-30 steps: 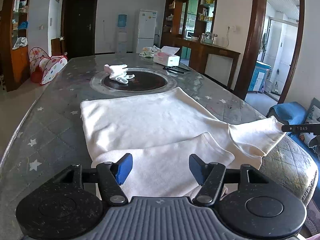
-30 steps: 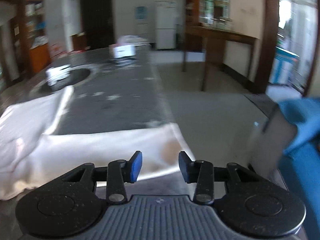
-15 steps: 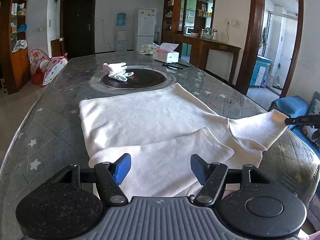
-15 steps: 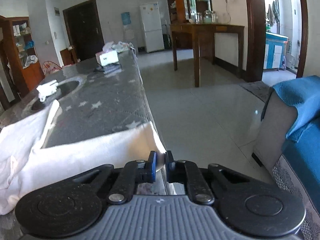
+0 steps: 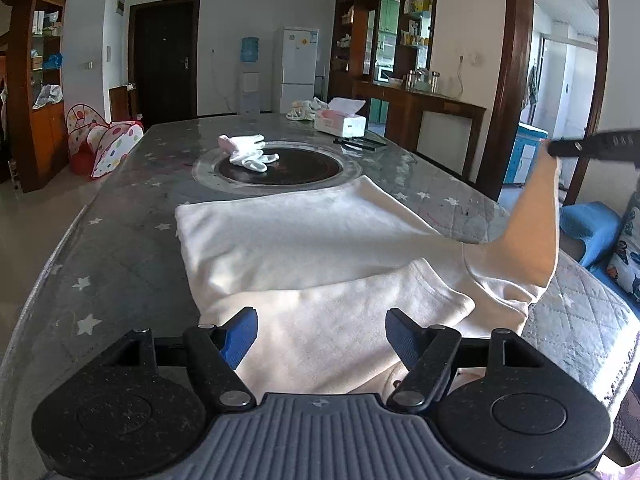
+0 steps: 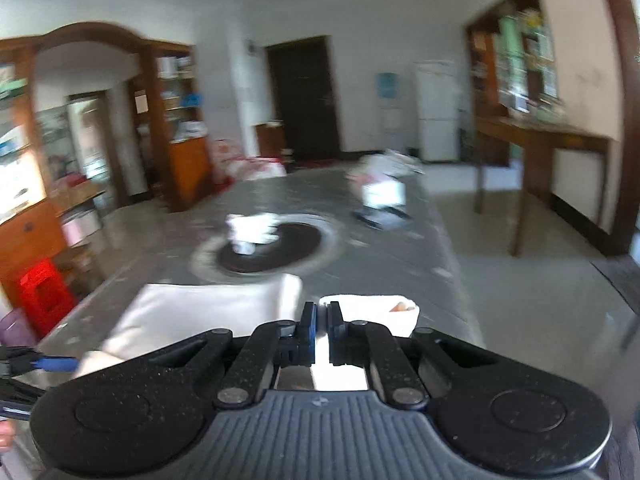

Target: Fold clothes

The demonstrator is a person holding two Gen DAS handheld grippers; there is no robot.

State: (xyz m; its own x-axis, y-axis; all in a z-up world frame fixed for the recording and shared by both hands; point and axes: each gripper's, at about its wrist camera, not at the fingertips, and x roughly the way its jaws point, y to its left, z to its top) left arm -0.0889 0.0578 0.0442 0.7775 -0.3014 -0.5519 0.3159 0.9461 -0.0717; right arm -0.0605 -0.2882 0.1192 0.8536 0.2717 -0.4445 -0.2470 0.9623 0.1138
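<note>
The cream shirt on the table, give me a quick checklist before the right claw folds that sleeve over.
1. Right claw shut on the sleeve: ok, cuff pinched between its jaws.
2. Sleeve lifted off the table: ok, raised at the right edge.
3. Left claw free of cloth: ok, jaws open above the near sleeve, which is already folded.
4. Shirt body flat: ok, mostly smooth.
5. White gloves clear of the shirt: ok.
6. Grip depth on cuff: cannot tell, right view blurred.
</note>
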